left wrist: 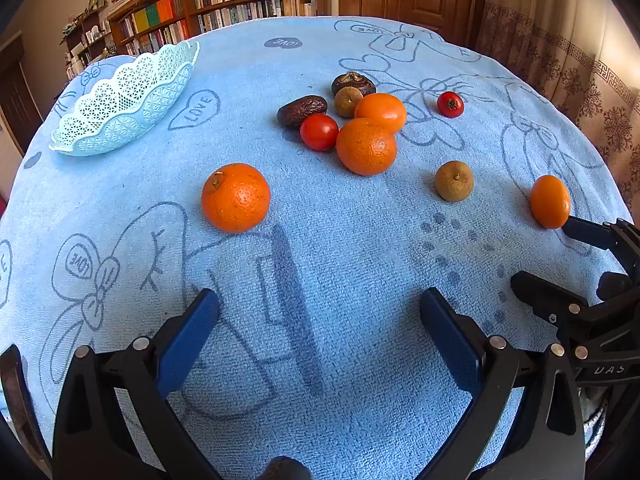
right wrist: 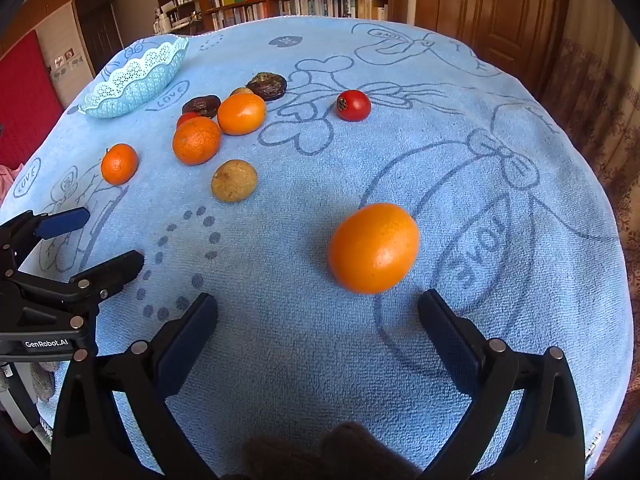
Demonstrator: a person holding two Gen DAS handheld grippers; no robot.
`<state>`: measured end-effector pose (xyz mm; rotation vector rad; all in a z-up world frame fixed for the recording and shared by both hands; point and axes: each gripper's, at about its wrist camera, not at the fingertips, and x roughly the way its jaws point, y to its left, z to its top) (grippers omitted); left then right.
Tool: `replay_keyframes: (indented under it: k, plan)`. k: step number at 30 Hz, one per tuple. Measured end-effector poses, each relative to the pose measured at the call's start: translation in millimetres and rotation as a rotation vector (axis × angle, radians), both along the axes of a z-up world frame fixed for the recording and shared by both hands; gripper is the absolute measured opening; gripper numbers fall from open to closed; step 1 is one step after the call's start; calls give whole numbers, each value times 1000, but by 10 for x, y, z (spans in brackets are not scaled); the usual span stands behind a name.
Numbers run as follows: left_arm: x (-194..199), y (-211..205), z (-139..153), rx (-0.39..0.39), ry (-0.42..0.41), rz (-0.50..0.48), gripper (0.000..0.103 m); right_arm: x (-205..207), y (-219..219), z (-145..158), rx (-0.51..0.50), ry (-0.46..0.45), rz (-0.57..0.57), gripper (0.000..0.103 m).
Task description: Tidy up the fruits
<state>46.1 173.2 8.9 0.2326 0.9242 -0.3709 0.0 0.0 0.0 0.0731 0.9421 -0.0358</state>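
Left claw (left wrist: 320, 316): hanging wide open over the worktop (left wrist: 340, 360), gripping nothing.
Right claw (right wrist: 318, 316): also wide open, holding nothing.
Mandarin (left wrist: 235, 197): sitting just ahead of left claw, a bit to its left.
Kumquat (right wrist: 373, 247): lying just ahead of right claw, slightly right of centre, not touching the fingers.
Fruit pile (left wrist: 366, 146): sitting further ahead of left claw; oranges, tomato, dates & brown fruits bunched together.
Loose brown fruit (right wrist: 234, 181): lying ahead-left of right claw.
Lone tomato (right wrist: 353, 105): sitting far ahead of right claw.
Basket (left wrist: 120, 100): resting far ahead-left of both claws, apart from all fruit.
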Motion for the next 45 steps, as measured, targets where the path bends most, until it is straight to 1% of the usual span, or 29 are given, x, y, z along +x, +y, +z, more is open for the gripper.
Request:
replay_keyframes:
  k: [26, 36, 39, 45]
  plan:
    - [1, 11, -8, -1, 6, -2, 101, -50, 4, 2, 0, 3, 0, 98]
    - [1, 0, 2, 1, 10, -4, 101, -24, -60, 9, 26, 38, 24, 98]
    - [6, 5, 6, 2, 12, -4, 101, -28, -12, 13, 13, 35, 25, 98]
    - [5, 8, 7, 1, 12, -4, 101, -116, 78, 40, -54, 12, 14, 98]
